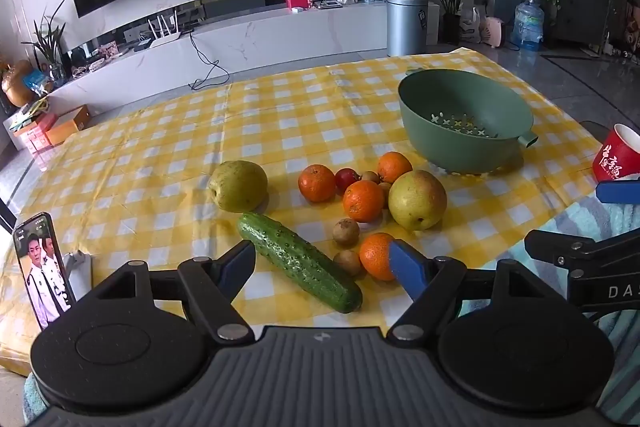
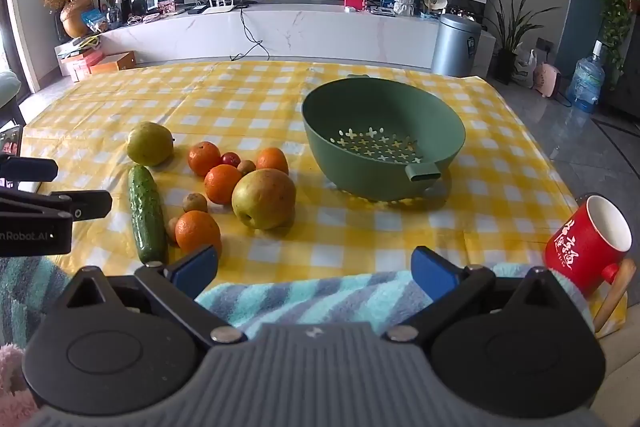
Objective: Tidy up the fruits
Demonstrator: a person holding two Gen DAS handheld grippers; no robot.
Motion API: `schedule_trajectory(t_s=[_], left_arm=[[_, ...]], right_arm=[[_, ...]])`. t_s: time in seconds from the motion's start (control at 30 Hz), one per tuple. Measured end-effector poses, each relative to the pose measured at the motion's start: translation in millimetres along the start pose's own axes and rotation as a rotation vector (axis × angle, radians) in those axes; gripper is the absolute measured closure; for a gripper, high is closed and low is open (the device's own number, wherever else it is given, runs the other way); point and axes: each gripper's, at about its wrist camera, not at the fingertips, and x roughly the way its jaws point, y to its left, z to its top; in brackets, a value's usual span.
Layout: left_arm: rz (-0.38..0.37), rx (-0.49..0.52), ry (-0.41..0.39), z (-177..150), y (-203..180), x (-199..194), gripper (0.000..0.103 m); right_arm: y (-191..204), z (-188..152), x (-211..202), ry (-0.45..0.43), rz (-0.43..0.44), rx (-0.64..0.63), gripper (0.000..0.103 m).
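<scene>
Fruit lies in a loose group on the yellow checked tablecloth (image 1: 280,115): two yellow-green pears (image 1: 237,185) (image 1: 417,199), several oranges (image 1: 363,201), a small red fruit (image 1: 346,179), small brown fruits (image 1: 346,232) and a cucumber (image 1: 298,261). An empty green colander bowl (image 1: 466,121) stands behind them to the right; it also shows in the right wrist view (image 2: 383,139). My left gripper (image 1: 326,267) is open over the cucumber's near end. My right gripper (image 2: 316,269) is open and empty above a striped towel (image 2: 320,297).
A red mug (image 2: 588,245) stands at the table's right front corner. A phone (image 1: 42,267) is propped at the left edge. A TV, a white console and a metal bin (image 1: 406,25) are beyond the table.
</scene>
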Motion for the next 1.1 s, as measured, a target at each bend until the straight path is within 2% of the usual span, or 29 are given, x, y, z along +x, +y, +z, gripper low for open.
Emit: schedule_trajectory(t_s=[0.5,1.1], left_arm=[[-0.002,-0.014,0.005,-1,6,-2,0.014],[-0.007,-0.006,0.008,1,-7,-1,0.014]], right_arm=[[-1,-2,2,0.008,0.004,0.007,0.004],[-7,-3,-2,0.005,-0.004,0.021,0.004]])
